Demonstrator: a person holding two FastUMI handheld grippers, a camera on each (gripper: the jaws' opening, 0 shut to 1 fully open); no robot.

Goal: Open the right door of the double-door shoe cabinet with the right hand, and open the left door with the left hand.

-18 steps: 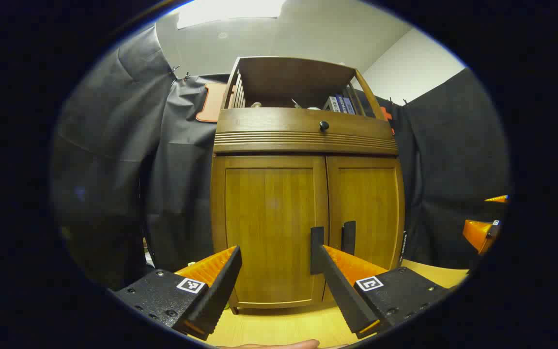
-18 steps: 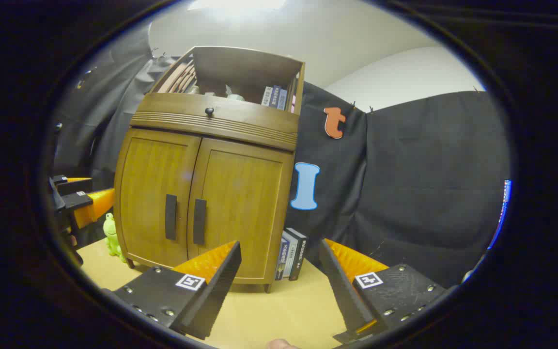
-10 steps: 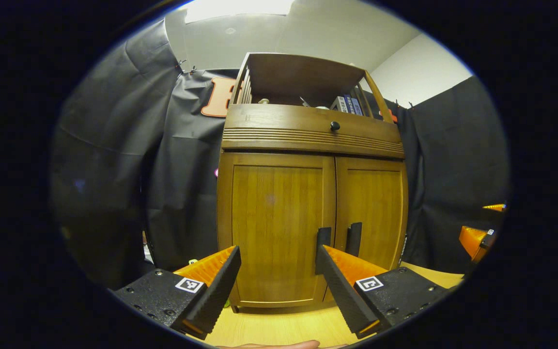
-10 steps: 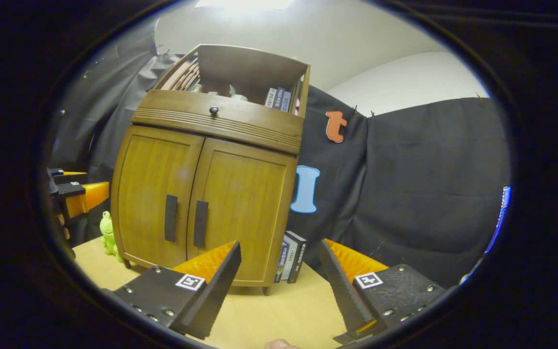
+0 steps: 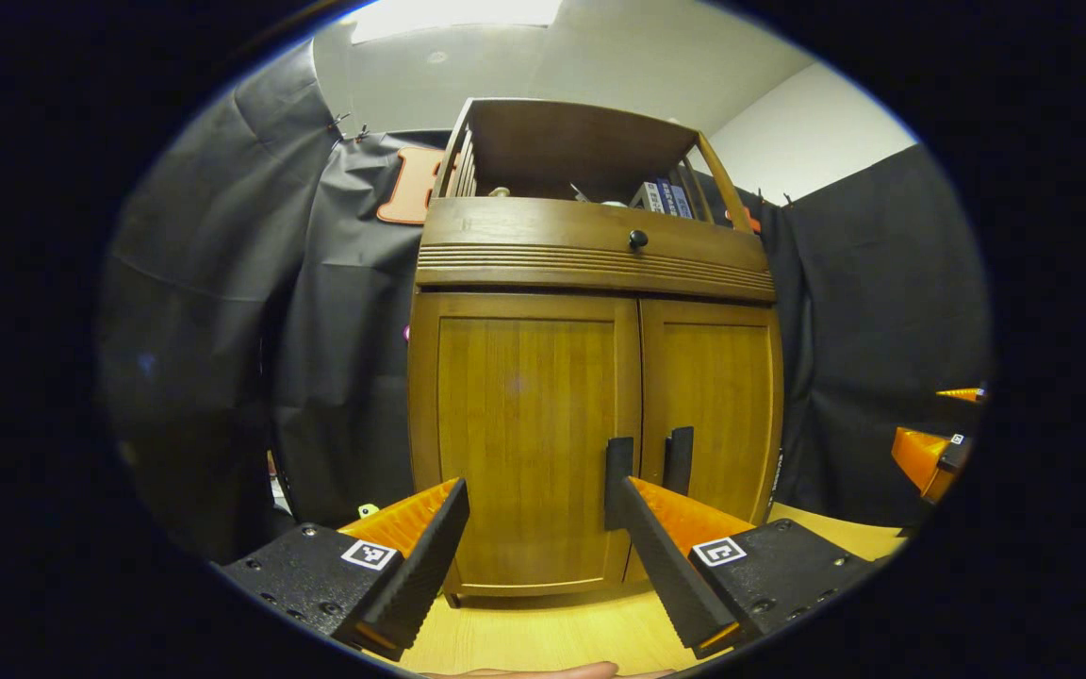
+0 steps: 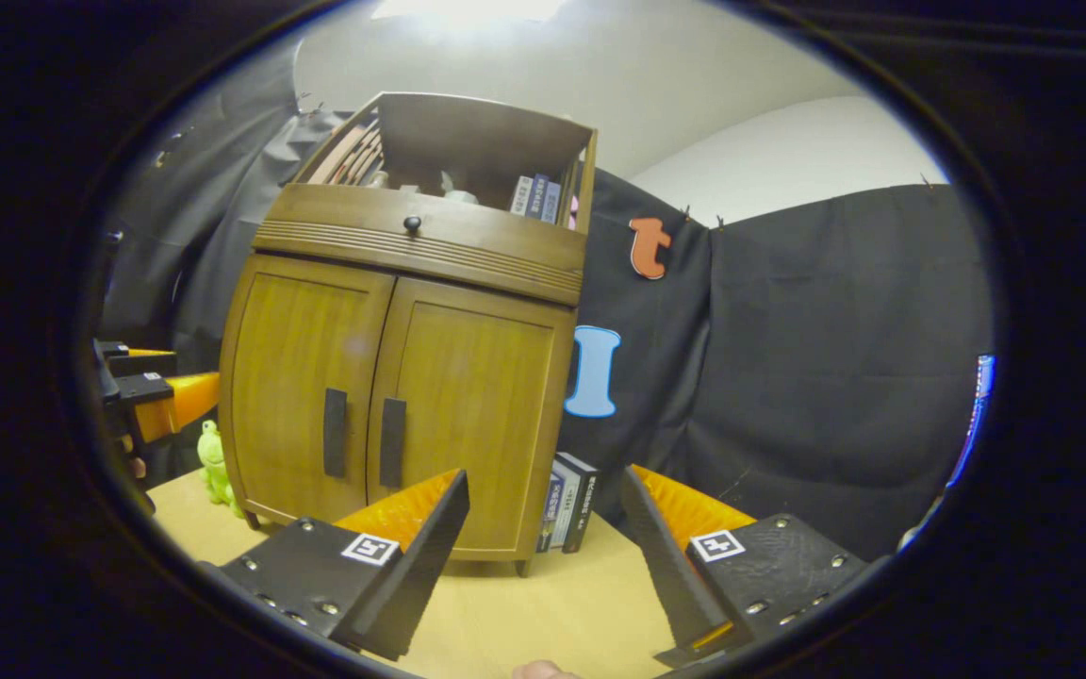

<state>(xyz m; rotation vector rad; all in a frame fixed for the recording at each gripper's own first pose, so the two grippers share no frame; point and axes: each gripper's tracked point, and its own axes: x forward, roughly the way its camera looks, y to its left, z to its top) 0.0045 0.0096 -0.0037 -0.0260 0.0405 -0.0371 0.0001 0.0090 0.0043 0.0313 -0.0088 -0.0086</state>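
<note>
Nearest to me in the left gripper view, the left gripper [image 5: 538, 528] has its jaws released and spread wide, with nothing between them. In the right gripper view, the right gripper [image 6: 543, 523] is likewise released and empty. Both hang above the pale yellow wooden worktop [image 6: 524, 613], short of the cabinet.

Task status, as I judge it: no step is complete. The brown wooden double-door shoe cabinet [image 5: 590, 377] stands on the worktop ahead of both grippers. Its left door [image 5: 524, 443] and right door [image 5: 717, 415] are both flush and closed. I have not yet contacted either handle. Remaining: bring the right gripper to the right door's dark vertical bar handle [image 6: 392, 441] and pull, then repeat with the left gripper on the left door's matching handle [image 5: 617, 467]. The left gripper sits nearly in line with its handle; the right gripper points to the right of the cabinet and needs to swing across.

Materials and shapes: the doors are flat recessed panels with vertical grain and a smooth, semi-gloss finish. The two handles are slim, matte, rectangular bars set side by side at the centre seam. Above the doors runs a ribbed drawer front with a small round dark knob [image 5: 637, 239]. Farther up, an open shelf holds upright books [image 6: 535, 195].

Beside the cabinet stand a small green frog figure [image 6: 213, 462] and two upright boxes [image 6: 569, 502].
</note>
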